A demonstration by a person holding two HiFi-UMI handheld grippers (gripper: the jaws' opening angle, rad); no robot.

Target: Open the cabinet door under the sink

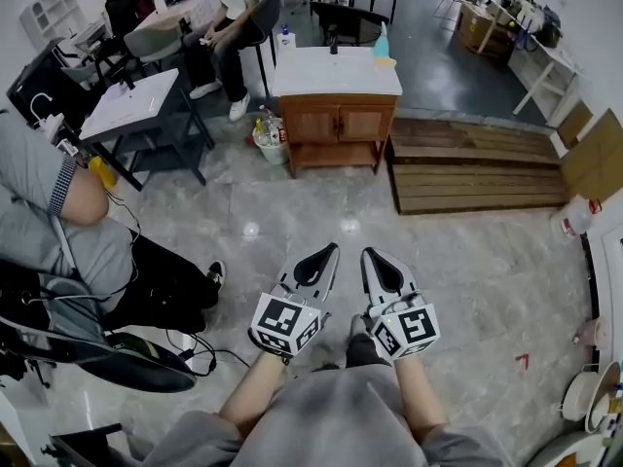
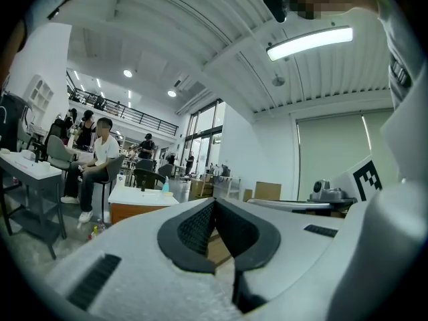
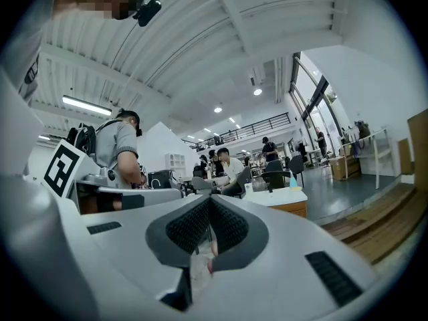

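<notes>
The sink cabinet (image 1: 339, 123) stands far ahead across the floor, with a white top (image 1: 336, 72) and two closed wooden doors. It shows small in the left gripper view (image 2: 134, 209) and in the right gripper view (image 3: 293, 206). My left gripper (image 1: 328, 249) and right gripper (image 1: 371, 254) are held side by side close to my body, pointing level toward the cabinet and well short of it. In each gripper's own view, the left gripper (image 2: 214, 202) and the right gripper (image 3: 210, 199) have their jaw tips together with nothing held.
A wooden pallet platform (image 1: 477, 163) lies right of the cabinet. Bottles (image 1: 267, 134) stand on the floor at its left, and a blue bottle (image 1: 382, 43) is on its top. A seated person (image 1: 68, 232) and cables are close on my left, near a grey table (image 1: 131, 105).
</notes>
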